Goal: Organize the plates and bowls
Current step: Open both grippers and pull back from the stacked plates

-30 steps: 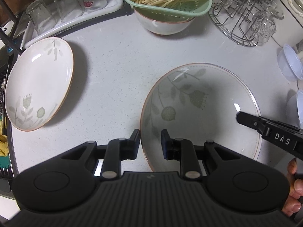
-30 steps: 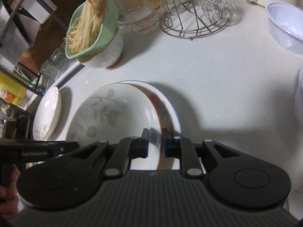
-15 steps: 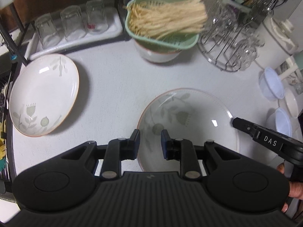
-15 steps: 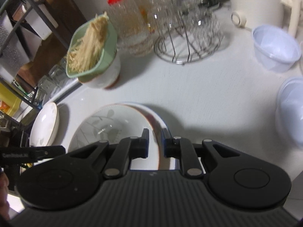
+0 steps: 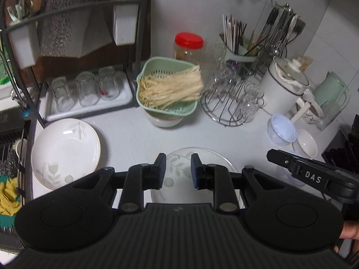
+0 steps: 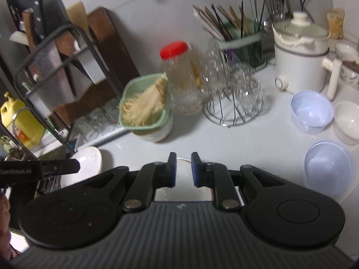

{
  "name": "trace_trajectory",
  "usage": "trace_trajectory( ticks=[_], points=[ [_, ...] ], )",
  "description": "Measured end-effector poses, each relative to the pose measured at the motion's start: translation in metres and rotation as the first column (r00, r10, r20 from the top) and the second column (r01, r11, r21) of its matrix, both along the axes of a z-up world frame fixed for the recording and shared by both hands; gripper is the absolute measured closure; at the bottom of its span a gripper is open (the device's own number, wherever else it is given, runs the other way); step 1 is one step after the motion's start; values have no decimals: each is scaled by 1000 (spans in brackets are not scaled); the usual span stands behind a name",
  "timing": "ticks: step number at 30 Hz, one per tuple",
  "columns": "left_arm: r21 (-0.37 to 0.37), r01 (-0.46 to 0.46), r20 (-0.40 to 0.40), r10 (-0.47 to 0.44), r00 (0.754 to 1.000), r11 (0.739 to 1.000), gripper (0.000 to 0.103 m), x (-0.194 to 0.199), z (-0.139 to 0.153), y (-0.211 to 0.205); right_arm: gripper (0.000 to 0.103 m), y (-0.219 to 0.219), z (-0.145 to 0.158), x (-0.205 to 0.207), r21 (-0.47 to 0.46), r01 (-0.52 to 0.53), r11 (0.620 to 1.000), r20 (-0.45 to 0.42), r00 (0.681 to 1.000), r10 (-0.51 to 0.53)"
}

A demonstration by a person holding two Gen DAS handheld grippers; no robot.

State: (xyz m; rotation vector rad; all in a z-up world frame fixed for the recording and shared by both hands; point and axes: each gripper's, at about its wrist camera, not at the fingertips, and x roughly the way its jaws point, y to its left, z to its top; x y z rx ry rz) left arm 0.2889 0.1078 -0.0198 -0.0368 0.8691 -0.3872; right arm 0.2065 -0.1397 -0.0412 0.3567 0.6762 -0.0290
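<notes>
Both grippers are over the white desk [image 5: 125, 139], pointing down and away. Left gripper [image 5: 178, 170]: jaws a short way apart, nothing between them, not touching anything. Right gripper [image 6: 183, 168]: jaws almost closed with only a thin gap, also empty. The floral plate [image 5: 213, 159] lies flat on the desk below and just beyond my left fingers, near centre. In the right view my gripper body hides most of it, so I can't tell whether a second plate sits under it. The other plate [image 5: 65, 152] is on the desk at the left edge beside the sink rack, well apart from the first. Far centre: a green colander [image 5: 168, 109] full of pale strands sits in a white bowl [image 5: 163, 122]. Right of that is a wire rack [image 5: 228, 112] with glasses. Right side: two blue plastic bowls, one far [image 6: 310, 114] and one near [image 6: 327, 165], and a small white bowl [image 6: 346, 121] just beside the far one. All three are upright and apart from the plates. A tray of upturned glasses [image 5: 87, 94] is far left under the shelf frame.
</notes>
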Motion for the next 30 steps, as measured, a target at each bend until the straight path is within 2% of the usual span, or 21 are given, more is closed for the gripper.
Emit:
trace_trajectory(
  ticks=[5,10,13,15,19,30],
  points=[
    [-15,15,46,-15,999,1000,77,-20,19,15,85,14,22,-23,-6,22,1000,42,999,-22],
    [-12,38,46,-38,998,999,77,-37,24,30,85,31,35,-42,-25,52,998,64,997,-50],
    [-23,25,20,-24,1000,999,77,-42,24,39,85,39,39,-51,-22,65,998,68,996,-63],
    [-23,16,30,-15,999,1000,77,-48,26,40,85,42,42,-57,-9,52,999,72,996,-51],
    [-21,2,65,0,998,1000,77,-66,28,33,85,43,47,-70,-42,8,999,92,996,-4],
    [-27,-145,62,147,987,989,77,-112,23,7,85,12,50,-93,-57,-118,991,114,986,124]
  ],
)
